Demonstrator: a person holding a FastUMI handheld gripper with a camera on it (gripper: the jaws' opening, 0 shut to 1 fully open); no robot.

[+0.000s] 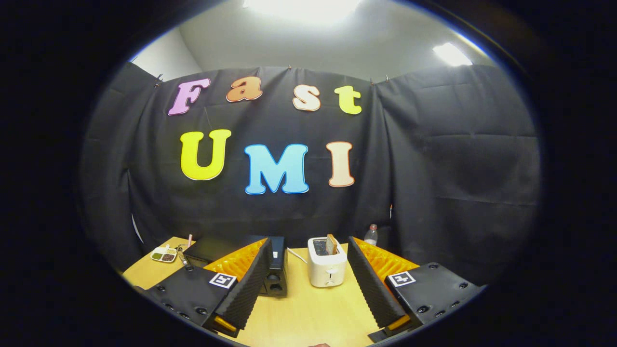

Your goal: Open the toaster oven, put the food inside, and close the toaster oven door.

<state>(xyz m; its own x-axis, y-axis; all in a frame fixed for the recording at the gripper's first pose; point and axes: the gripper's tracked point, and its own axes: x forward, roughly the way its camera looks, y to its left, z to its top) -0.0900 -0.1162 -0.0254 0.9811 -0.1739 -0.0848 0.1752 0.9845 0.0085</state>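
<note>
Claw (308, 289) spread wide over the desk (308, 313).
The dark oven (274, 265) hides, maybe half, behind a finger; bread stands up in the toaster (327, 268).

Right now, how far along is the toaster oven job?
Nothing looks done yet. The gripper is open and holds nothing, above the wooden table. A white pop-up toaster with a slice of bread in its slot stands just ahead, between the fingers; a black appliance sits beside it. Opening, loading and closing all remain.

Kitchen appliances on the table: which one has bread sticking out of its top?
The white toaster, just ahead between the open gripper's fingers; the black toaster oven left of it shows no bread.
</note>
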